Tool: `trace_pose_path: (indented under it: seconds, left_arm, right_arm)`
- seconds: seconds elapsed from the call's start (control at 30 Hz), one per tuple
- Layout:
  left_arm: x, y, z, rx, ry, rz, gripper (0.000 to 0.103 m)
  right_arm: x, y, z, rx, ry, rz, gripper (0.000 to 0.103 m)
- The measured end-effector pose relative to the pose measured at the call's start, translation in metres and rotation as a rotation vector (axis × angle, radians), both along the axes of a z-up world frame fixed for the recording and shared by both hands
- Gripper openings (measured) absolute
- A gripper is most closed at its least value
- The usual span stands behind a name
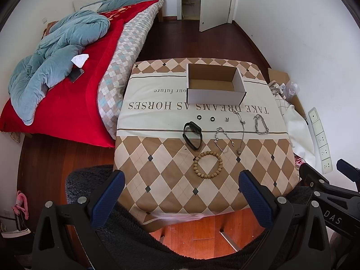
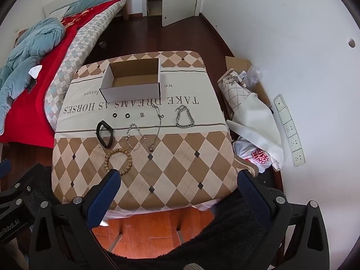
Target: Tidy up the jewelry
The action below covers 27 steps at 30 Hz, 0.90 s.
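Both tools released, nothing held: left tool [image 1: 181, 193] & right tool [image 2: 177, 191] hang at the near tabletop [image 1: 171, 180] edge. Jewelry lies loose in front of the empty box [image 1: 216, 83]. Nearest is the bead bracelet [image 1: 208, 165], so prob. start there w/ left tool: come straight down, pinch one side of the loop, lift clear, drop in the box. Avoid snagging the thin chain [image 1: 221, 138] beside it.

Home bedroom, unmade bed [image 1: 67, 67] (rumpled blue duvet [image 1: 56, 51]), wooden floor [image 1: 193, 42]
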<state>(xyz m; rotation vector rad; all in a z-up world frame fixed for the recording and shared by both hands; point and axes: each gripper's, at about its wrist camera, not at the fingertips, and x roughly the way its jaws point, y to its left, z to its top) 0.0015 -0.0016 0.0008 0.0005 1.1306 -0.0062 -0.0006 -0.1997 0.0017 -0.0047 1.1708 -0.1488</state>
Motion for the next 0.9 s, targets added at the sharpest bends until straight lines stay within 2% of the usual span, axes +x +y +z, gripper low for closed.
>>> trace_pose_path:
  seconds: [0.9]
  left_arm:
    - [-0.0058, 0.0004, -0.0005, -0.003, -0.002, -0.009, 0.103]
  right_arm:
    - [0.0009, 0.0066, 0.0007, -0.005, -0.010, -0.001, 0.103]
